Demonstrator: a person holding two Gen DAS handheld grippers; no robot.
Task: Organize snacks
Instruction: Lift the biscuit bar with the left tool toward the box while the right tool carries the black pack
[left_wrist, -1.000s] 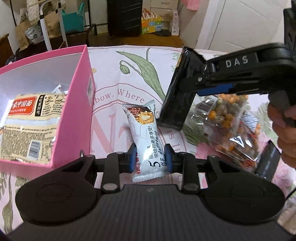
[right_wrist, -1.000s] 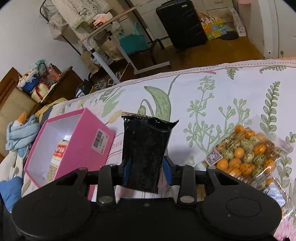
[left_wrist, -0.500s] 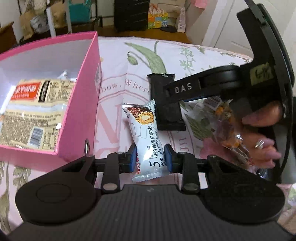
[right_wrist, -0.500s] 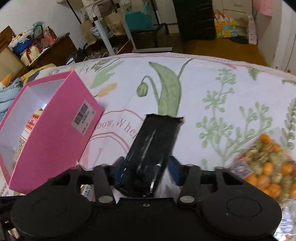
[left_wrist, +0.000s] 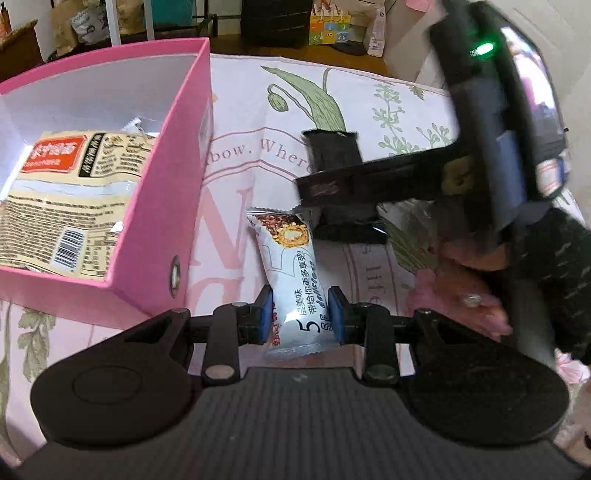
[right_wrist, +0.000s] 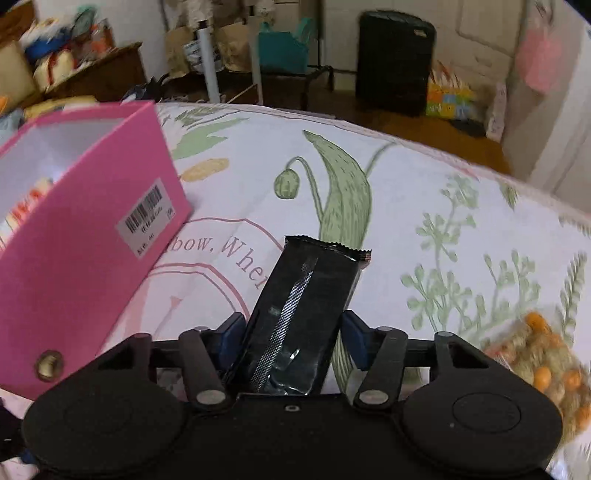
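Note:
My left gripper (left_wrist: 300, 317) is shut on the lower end of a white snack bar packet (left_wrist: 291, 251) that rests on the flowered cloth, just right of the pink box (left_wrist: 184, 147). A black snack packet (right_wrist: 306, 306) lies flat on the cloth between the jaws of my right gripper (right_wrist: 291, 339). Those jaws are closing, but a gap shows at each blue pad. In the left wrist view the black packet (left_wrist: 334, 151) sits beyond the white bar, partly hidden by the right gripper's frame.
The pink box holds a large beige noodle packet (left_wrist: 66, 192). A clear bag of orange and green nuts (right_wrist: 546, 362) lies at the right. A hand (left_wrist: 469, 266) holds the right gripper. Furniture and bags stand beyond the table's far edge.
The right gripper came down and left with the black packet, laid it on the cloth and spread its jaws off it. The left gripper kept its hold on the white bar.

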